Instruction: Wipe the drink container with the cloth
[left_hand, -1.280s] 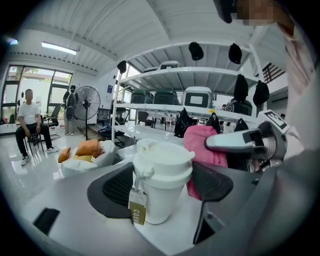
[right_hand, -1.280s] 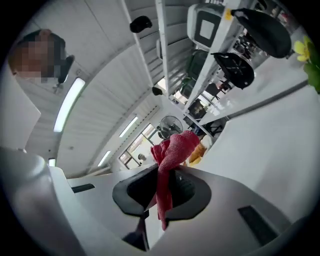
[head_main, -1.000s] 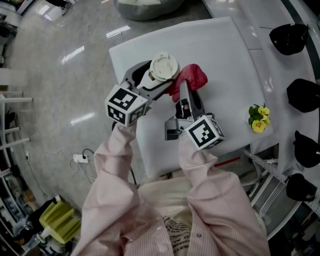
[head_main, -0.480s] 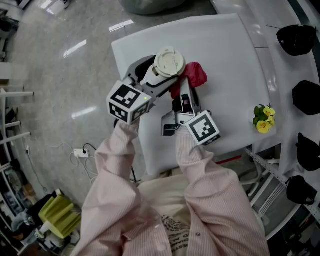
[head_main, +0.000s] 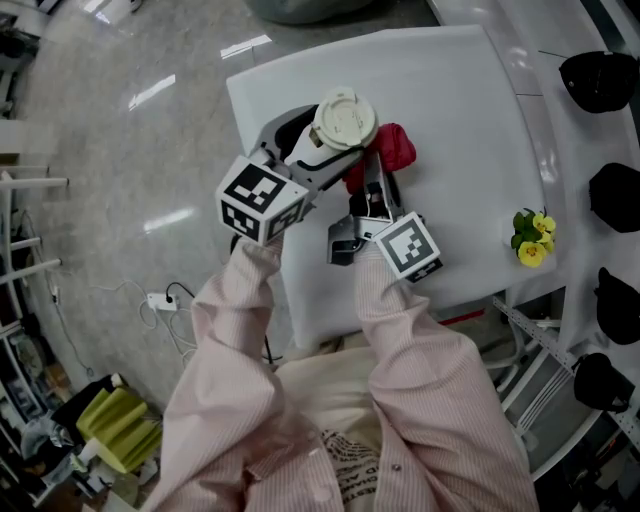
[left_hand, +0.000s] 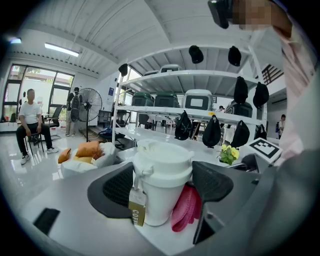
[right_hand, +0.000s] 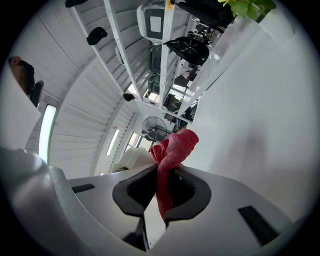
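On white table (head_main: 455, 90) over glossy floor (head_main: 110, 160): left hand-held gripper (left_hand: 162, 184) clamps cup (head_main: 345, 118); right hand-held gripper (right_hand: 159, 192) pinches cloth (right_hand: 173, 146).

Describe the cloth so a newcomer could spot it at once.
On the white table, find the lidded white cup held by the left gripper. The cloth bunches beside it, pinched in the right gripper: red, where cup and table are white.

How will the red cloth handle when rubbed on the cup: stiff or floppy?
Probably floppy: the cloth bunches and folds beyond the right gripper pinching it. Likely soft too: it looks squashed against the side of the cup.
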